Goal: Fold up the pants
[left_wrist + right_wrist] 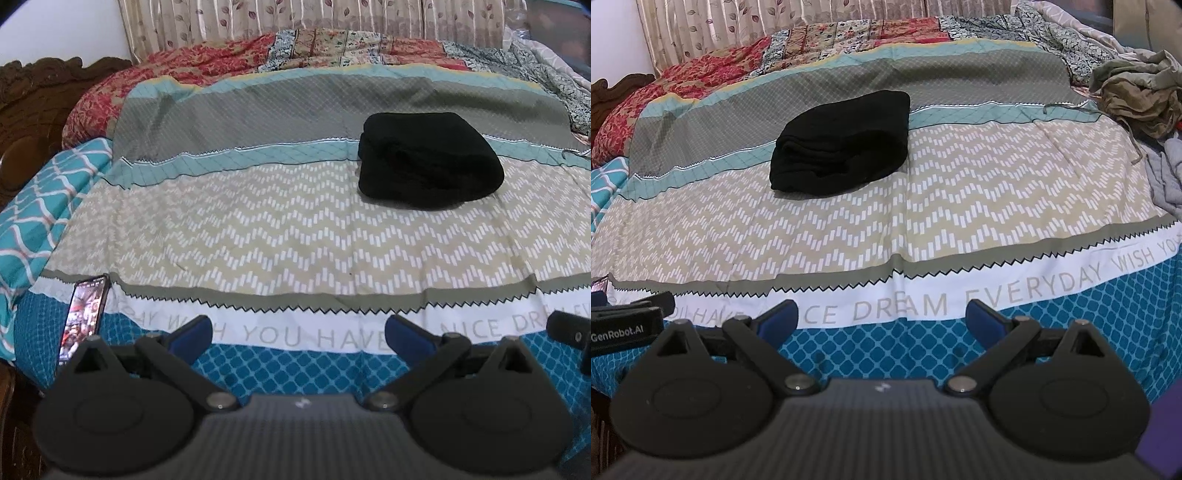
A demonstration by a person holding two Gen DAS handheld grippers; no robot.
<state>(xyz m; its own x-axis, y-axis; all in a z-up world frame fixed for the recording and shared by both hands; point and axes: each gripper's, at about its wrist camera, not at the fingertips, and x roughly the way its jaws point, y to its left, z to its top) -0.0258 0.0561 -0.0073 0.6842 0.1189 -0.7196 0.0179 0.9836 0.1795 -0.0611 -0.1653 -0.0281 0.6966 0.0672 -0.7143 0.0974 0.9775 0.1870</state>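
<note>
Black pants [428, 160] lie folded into a thick compact stack on the patterned bedspread [258, 236]; in the right wrist view the pants [842, 144] sit left of centre. My left gripper [297, 338] is open over the bed's near edge, well short of the pants, with nothing between its blue pads. My right gripper [881, 321] is open too, held back at the near edge with nothing in it. Part of the left gripper's body [628, 321] shows at the left edge of the right wrist view, and the right gripper's edge [569, 328] shows at the right of the left wrist view.
A phone [83, 317] with a lit screen leans at the bed's near left corner. A heap of olive and grey clothes [1137, 99] lies at the right side. A floral quilt [258, 55] is bunched along the far side before curtains. A carved wooden headboard [33, 110] stands left.
</note>
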